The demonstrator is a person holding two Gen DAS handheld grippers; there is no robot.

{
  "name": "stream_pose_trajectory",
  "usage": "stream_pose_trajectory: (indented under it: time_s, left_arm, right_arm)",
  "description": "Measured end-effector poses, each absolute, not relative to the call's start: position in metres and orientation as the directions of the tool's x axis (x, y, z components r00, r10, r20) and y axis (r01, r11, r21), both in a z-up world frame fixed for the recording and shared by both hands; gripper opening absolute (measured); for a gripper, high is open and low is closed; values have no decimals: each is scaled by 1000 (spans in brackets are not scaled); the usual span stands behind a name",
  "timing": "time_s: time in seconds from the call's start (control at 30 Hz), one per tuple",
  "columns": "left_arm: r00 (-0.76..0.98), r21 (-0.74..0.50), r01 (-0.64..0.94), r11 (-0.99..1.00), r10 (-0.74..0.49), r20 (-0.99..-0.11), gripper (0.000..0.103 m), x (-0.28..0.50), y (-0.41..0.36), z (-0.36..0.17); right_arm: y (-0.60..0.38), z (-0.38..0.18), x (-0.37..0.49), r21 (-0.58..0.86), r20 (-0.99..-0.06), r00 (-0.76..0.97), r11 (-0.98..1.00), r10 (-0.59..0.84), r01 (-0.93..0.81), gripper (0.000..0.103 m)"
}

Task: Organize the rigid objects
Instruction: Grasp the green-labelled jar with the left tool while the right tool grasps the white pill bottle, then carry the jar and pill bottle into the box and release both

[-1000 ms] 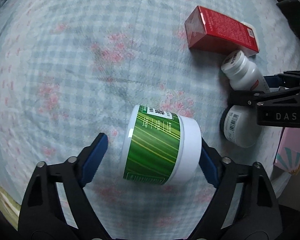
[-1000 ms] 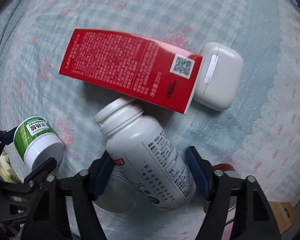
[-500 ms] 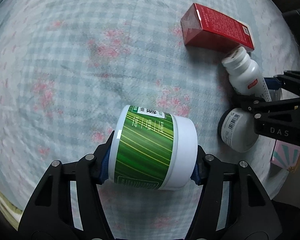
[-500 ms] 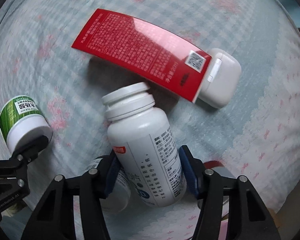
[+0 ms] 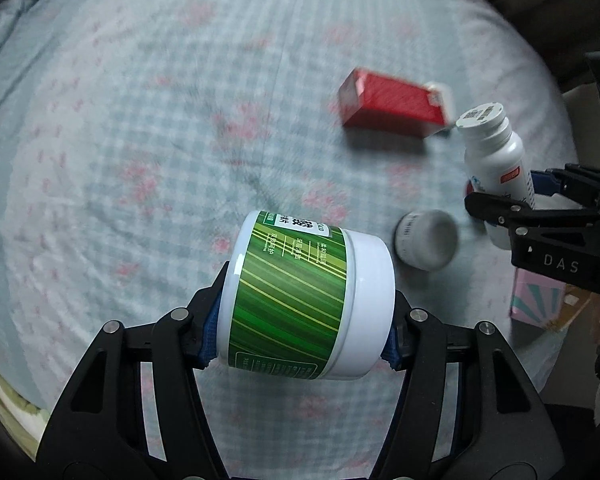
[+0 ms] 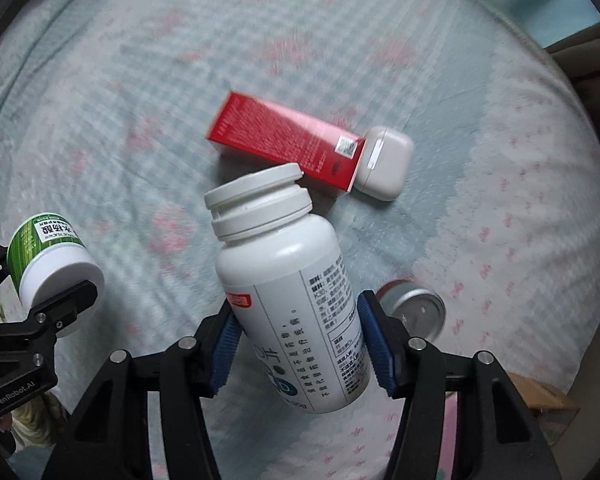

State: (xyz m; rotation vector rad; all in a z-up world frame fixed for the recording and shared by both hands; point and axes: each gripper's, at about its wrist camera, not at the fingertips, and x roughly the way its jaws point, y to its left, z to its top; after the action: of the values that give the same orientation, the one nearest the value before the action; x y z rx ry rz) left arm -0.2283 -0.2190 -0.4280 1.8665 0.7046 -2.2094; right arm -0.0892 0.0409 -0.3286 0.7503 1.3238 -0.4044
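My left gripper (image 5: 302, 332) is shut on a green-striped jar with a white lid (image 5: 308, 296) and holds it sideways above the bed; the jar also shows in the right wrist view (image 6: 52, 258). My right gripper (image 6: 300, 340) is shut on a white pill bottle (image 6: 288, 300) with its cap pointing away, lifted off the bedspread; it also shows in the left wrist view (image 5: 494, 168). A red box (image 6: 288, 140) lies on the bed with a white earbud case (image 6: 386, 164) at its right end.
A small white jar (image 5: 426, 240) lies on the checked floral bedspread (image 5: 140, 140) between the grippers. A round silver-topped tin (image 6: 414, 312) lies right of my right gripper. A pink box (image 5: 540, 300) sits off the bed's right edge.
Both grippers have risen from the bed with their loads. The left closed on the green jar and the right on the white bottle a second ago. The red box now looks farther away.
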Motion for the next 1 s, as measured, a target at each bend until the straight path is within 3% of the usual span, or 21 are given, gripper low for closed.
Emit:
stream_pose_trajectory:
  time_s: [0.53, 1.0]
  left_arm:
    - [-437, -306, 351, -885, 134, -890, 57, -190, -219, -298]
    - [-520, -264, 287, -921, 82, -851, 57, -199, -101, -220]
  right_arm:
    - [62, -197, -167, 393, -890, 457, 485, -14, 781, 53]
    - [73, -162, -329, 466, -817, 554, 381, -161, 798, 52]
